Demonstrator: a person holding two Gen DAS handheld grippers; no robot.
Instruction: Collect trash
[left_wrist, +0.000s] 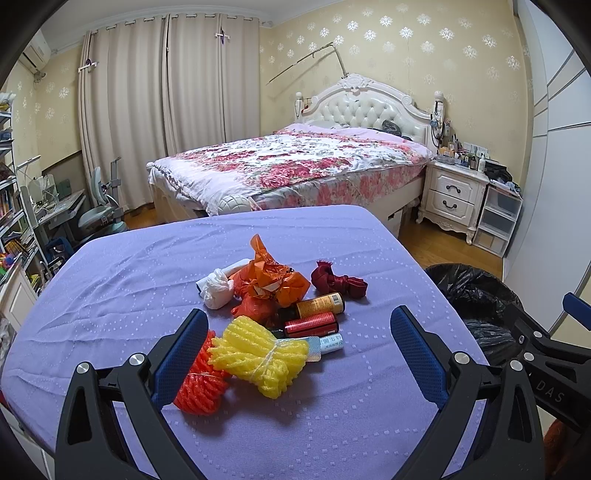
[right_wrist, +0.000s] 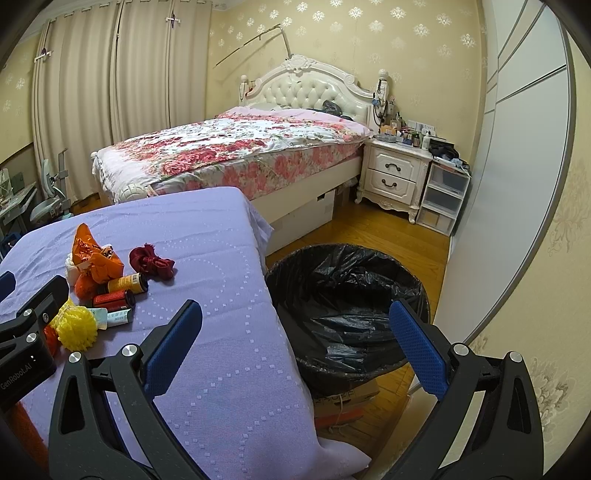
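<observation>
Left gripper (left_wrist: 299, 354), wide open & empty, faces trash pile (left_wrist: 273, 306); right gripper (right_wrist: 295, 347), open & empty, waits over lined bin (right_wrist: 347, 295) beside counter (right_wrist: 229, 369).

— What's the room like?
— Cream wallpaper (right_wrist: 369, 33) with silver motifs, drawn beige curtains (left_wrist: 162, 110), wood floor (right_wrist: 369, 229).
— Furniture?
— A bed (left_wrist: 295, 166) with a floral quilt and tufted white headboard (left_wrist: 369, 107), a cluttered white nightstand (left_wrist: 454, 192) beside it.
</observation>
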